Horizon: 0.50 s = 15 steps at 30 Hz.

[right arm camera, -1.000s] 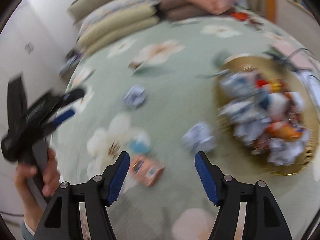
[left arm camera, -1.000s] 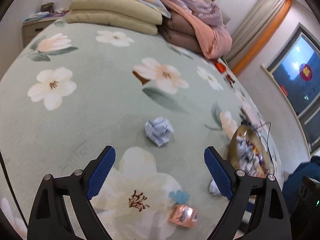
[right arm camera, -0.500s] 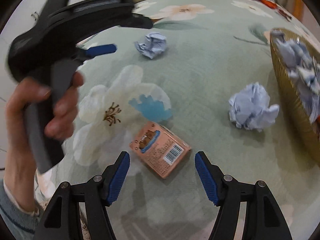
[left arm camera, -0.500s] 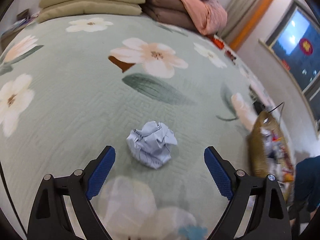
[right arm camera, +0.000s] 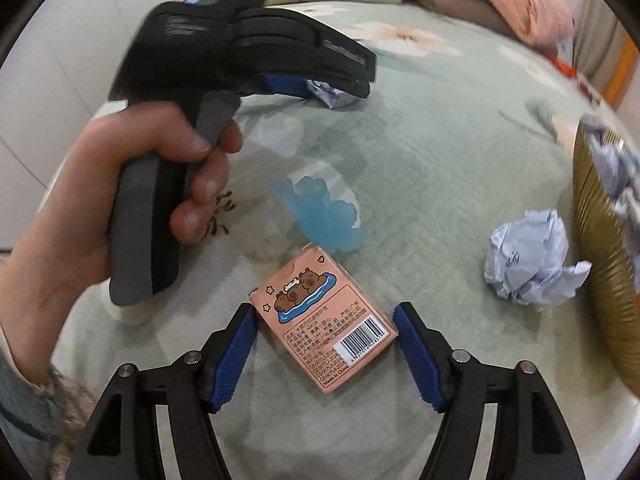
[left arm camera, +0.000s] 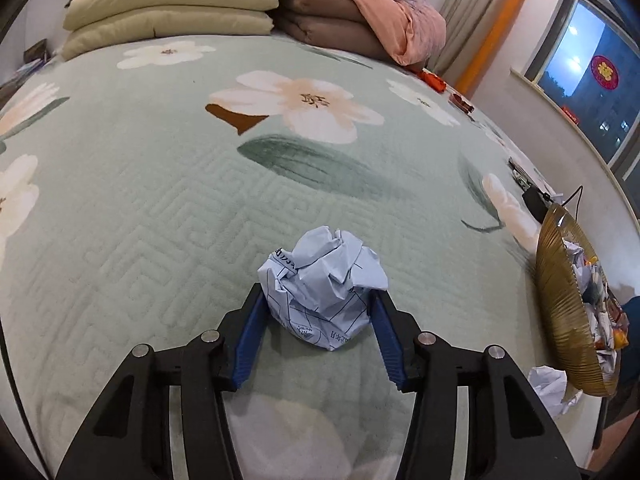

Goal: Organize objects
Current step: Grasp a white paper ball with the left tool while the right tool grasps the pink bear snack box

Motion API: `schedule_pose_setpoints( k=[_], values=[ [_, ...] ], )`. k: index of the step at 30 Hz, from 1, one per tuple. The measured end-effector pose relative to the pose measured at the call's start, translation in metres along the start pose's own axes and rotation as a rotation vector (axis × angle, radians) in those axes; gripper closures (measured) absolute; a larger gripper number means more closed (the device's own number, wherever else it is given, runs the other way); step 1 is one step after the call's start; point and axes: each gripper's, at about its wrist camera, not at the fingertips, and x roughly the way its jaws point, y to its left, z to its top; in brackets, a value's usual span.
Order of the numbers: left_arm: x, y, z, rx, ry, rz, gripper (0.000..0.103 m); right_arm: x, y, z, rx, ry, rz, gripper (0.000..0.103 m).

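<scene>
The left gripper (left arm camera: 318, 332) pinches a paper ball (left arm camera: 322, 288) on the bedspread (left arm camera: 160, 200), both pads touching it. The right gripper (right arm camera: 324, 354) is spread around a pink box (right arm camera: 324, 320) lying flat; whether the pads touch it is unclear. Another ball (right arm camera: 532, 260) lies beside the gold basket (right arm camera: 592, 248). The right view shows the hand (right arm camera: 120, 196) squeezing the left gripper; the left view shows pillows (left arm camera: 168, 8).
</scene>
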Motion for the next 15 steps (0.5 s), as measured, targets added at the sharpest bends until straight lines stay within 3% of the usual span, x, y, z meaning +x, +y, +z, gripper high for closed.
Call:
schedule_pose_setpoints(
  k=[2,7,13,15],
  values=[
    [0.001,0.001,-0.001,0.004,-0.012,-0.004,0.054,-0.001,0.002,0.001,-0.013,-0.014,-0.016,0.046],
    [-0.001,0.011,-0.002,-0.039,-0.034,-0.050,0.054,-0.005,0.004,0.000,-0.038,-0.005,-0.031,0.055],
    [-0.023,0.016,-0.006,-0.042,-0.041,0.000,0.054,-0.004,0.003,0.004,-0.045,0.082,0.016,0.055],
    [-0.035,0.020,-0.009,-0.042,-0.044,0.022,0.054,-0.002,0.002,0.008,-0.055,0.110,0.042,0.048]
  ],
)
